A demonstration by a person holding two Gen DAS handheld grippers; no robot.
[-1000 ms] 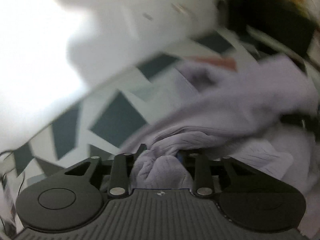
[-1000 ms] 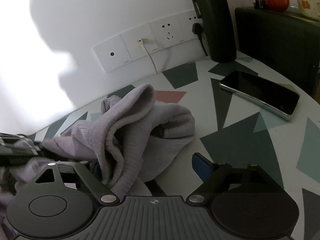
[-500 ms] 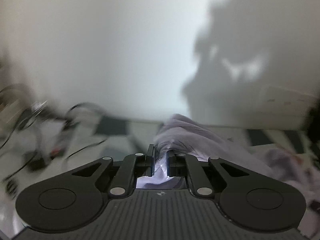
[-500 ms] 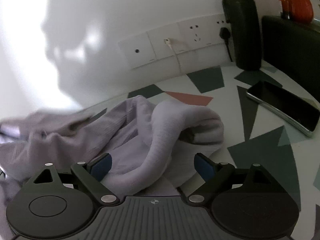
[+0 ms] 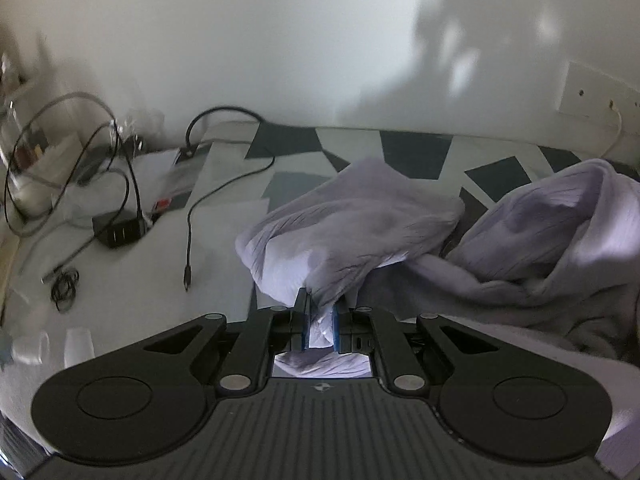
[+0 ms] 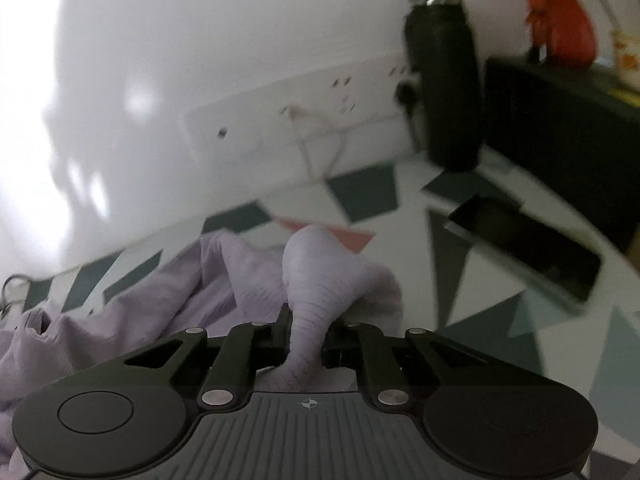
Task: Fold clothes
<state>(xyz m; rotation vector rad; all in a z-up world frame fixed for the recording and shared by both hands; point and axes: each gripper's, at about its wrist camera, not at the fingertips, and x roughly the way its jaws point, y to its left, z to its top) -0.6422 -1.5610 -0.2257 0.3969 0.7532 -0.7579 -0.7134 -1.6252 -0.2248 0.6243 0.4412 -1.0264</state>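
1. left gripper (image 5: 320, 326): blue pads drawn close, a pinch of the lilac garment (image 5: 360, 216) clamped between them; cloth bunched in the gap and trailing back under the gripper body.
2. right gripper (image 6: 306, 334): jaws closing, already narrow; a ribbed roll of the lilac garment (image 6: 320, 276) squeezed between them, pads pressing on it; roll rising forward of the tips and bulging into a rounded lump.
3. garment, left wrist view: held part lifted into a loose fold just ahead of the tips; rest heaped to the right in a hood-like mound, lying on the table (image 5: 416, 152).
4. garment, right wrist view: thin layer spread away to the left over the table (image 6: 500, 300), creased, edge reaching the lower left of the frame.
5. table: white top with dark green geometric patches; one reddish patch just behind the rolled cloth.
6. left of the garment, apart from it: black cable (image 5: 224, 184) looping across the table, free plug end lying on the surface; small black charger block (image 5: 118, 230) further left among more wires, blurred.
7. right of the garment, well apart: phone (image 6: 528, 248) flat on the table, screen dark; tall dark bottle (image 6: 444, 76) standing behind it by the wall.
8. wall: white socket strip (image 6: 296, 120) with a white lead plugged in; orange object at top right, too blurred to identify.
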